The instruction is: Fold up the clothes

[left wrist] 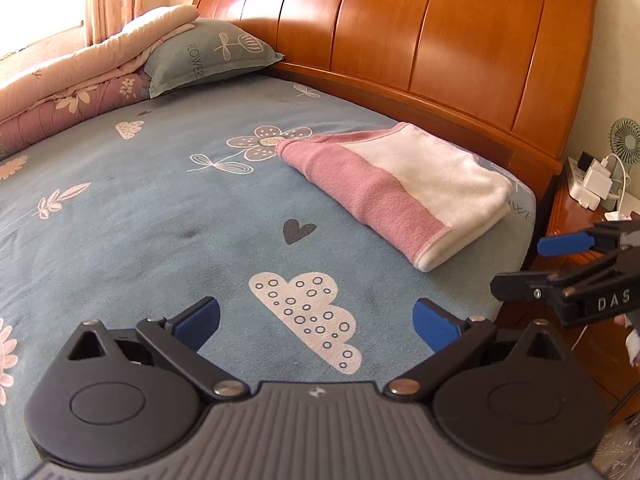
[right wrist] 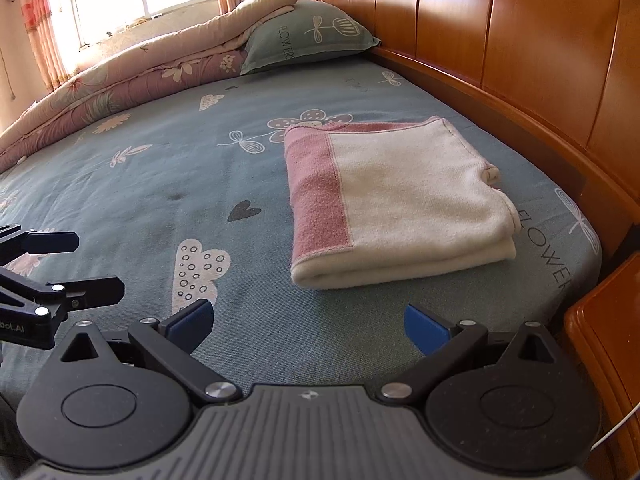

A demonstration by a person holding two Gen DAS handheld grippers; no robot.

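Note:
A pink and white garment (left wrist: 400, 188) (right wrist: 396, 196) lies folded into a flat rectangle on the blue patterned bed sheet (left wrist: 160, 208) (right wrist: 168, 168), near the headboard corner. My left gripper (left wrist: 316, 322) hovers open over a cloud print, well short of the garment, with nothing between its blue pads. My right gripper (right wrist: 306, 322) is open too and sits just in front of the garment's near folded edge, holding nothing. Each gripper also shows in the other's view, the right one (left wrist: 532, 264) at the right edge and the left one (right wrist: 96, 264) at the left edge.
A wooden headboard (left wrist: 420, 36) (right wrist: 520, 40) runs behind the garment. A grey-green pillow (left wrist: 208, 56) (right wrist: 308, 36) and a folded pink quilt (left wrist: 72, 88) (right wrist: 140, 76) lie at the far end by the window. A wooden nightstand (left wrist: 576, 216) (right wrist: 604, 344) with chargers and a small fan (left wrist: 626, 140) stands at the right.

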